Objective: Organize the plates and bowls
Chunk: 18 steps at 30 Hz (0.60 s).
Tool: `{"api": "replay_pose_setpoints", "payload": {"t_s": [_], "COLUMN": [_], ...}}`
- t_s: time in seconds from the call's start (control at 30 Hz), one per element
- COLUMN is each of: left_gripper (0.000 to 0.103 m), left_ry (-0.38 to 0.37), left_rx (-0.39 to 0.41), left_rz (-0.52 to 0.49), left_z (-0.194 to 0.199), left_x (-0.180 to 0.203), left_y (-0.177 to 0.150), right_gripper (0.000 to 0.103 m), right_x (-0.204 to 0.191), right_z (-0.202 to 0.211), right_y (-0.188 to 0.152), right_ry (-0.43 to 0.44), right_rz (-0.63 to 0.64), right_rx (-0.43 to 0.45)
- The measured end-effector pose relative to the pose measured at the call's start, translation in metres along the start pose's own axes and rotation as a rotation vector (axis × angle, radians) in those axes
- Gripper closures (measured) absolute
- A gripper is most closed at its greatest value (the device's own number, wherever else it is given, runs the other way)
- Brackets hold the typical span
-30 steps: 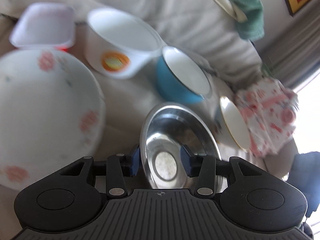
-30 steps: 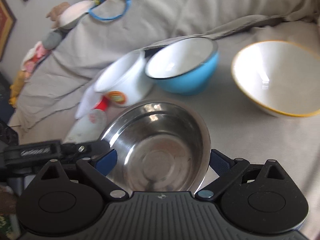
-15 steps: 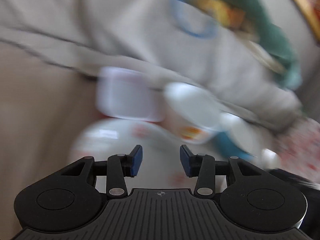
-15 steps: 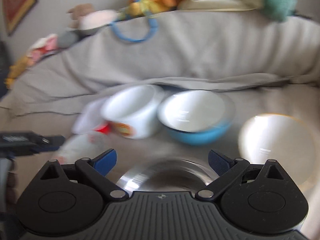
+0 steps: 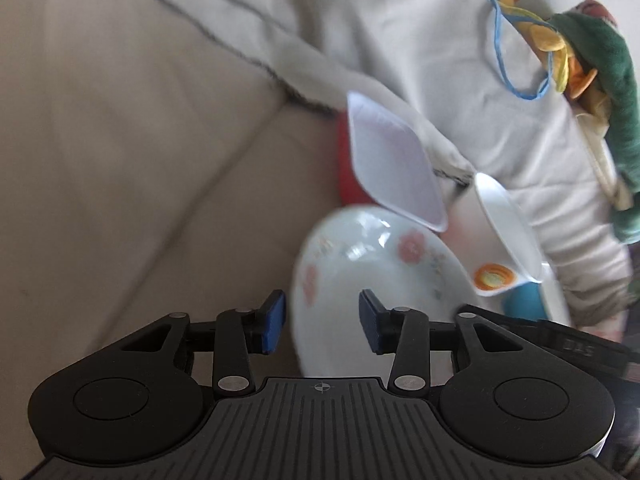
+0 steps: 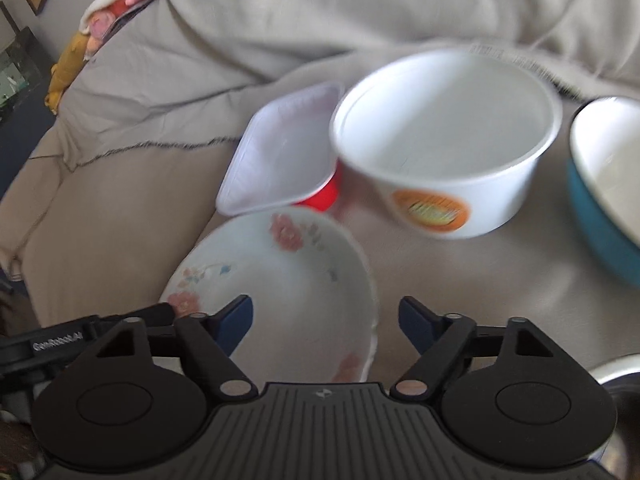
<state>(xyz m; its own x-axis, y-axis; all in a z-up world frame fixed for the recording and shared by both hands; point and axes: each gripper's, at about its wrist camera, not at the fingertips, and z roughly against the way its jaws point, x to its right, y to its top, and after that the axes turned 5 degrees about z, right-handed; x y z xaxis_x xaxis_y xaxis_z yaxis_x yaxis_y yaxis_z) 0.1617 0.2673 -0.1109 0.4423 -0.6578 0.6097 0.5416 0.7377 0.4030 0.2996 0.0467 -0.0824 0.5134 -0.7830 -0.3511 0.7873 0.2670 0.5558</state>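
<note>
one floral plate (image 6: 280, 280), one white bowl (image 6: 444, 140), one blue bowl (image 6: 608, 184), left gripper (image 5: 322, 322) spread, right gripper (image 6: 326, 320) closing, empty

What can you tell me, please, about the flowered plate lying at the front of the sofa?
The flowered plate is a shallow white dish, apparently glazed ceramic, with pink blossoms around its rim. It lies face up and empty on the beige sofa cover, just in front of the square white container, whose edge appears to overlap its rim. The view is blurred, so finer detail is lost.
</note>
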Motion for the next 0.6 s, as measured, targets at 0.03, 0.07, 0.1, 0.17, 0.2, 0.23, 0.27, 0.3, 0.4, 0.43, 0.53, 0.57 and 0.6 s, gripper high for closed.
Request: {"api": "replay_pose_setpoints", "payload": {"t_s": [0.03,0.07,0.1,0.17,0.2,0.23,0.27,0.3,0.4,0.43,0.53,0.57,0.6], "left_gripper": [0.058,0.057,0.054,0.050,0.050,0.050,0.050,0.050,0.050,0.049,0.049,0.049,0.049], "left_ry": [-0.009,0.000,0.002,-0.008,-0.012,-0.015,-0.017,-0.019,-0.019,-0.015,-0.020,-0.025,-0.029], "left_rx": [-0.016,-0.019,-0.023,-0.042,-0.053,-0.063,-0.075,-0.088,-0.116,-0.127,-0.151,-0.152,-0.144], "left_rz": [0.018,0.021,0.017,0.012,0.004,-0.003,-0.006,-0.005,-0.011,-0.015,-0.036,-0.045,-0.055], "left_z": [-0.001,-0.001,-0.001,0.000,0.000,-0.001,-0.002,-0.003,-0.003,-0.002,-0.001,-0.002,-0.002], "left_x": [-0.001,0.000,0.002,0.007,0.010,0.013,0.016,0.019,0.027,0.030,0.036,0.037,0.040], "left_y": [-0.001,-0.001,-0.002,-0.004,-0.006,-0.007,-0.010,-0.012,-0.020,-0.023,-0.031,-0.033,-0.034], "right_gripper": [0.025,0.025,0.025,0.025,0.025,0.024,0.024,0.024,0.024,0.024,0.024,0.023,0.023], "right_x": [0.000,-0.001,-0.003,-0.001,0.001,0.003,0.005,0.007,0.009,0.011,0.016,0.017,0.018], "right_z": [0.000,0.003,0.007,0.016,0.021,0.024,0.028,0.030,0.034,0.036,0.042,0.043,0.044], "right_y": [0.000,-0.001,-0.001,-0.003,-0.005,-0.006,-0.008,-0.008,-0.013,-0.014,-0.017,-0.018,-0.020], "right_ry": [0.030,0.048,0.048,0.042,0.040,0.035,0.029,0.021,-0.008,-0.014,-0.029,-0.037,-0.054], "right_rz": [-0.004,0.000,0.011,0.024,0.026,0.025,0.022,0.022,0.019,0.017,0.021,0.025,0.034], "right_rx": [-0.006,-0.006,-0.003,0.002,0.004,0.007,0.012,0.016,0.033,0.036,0.047,0.055,0.075]}}
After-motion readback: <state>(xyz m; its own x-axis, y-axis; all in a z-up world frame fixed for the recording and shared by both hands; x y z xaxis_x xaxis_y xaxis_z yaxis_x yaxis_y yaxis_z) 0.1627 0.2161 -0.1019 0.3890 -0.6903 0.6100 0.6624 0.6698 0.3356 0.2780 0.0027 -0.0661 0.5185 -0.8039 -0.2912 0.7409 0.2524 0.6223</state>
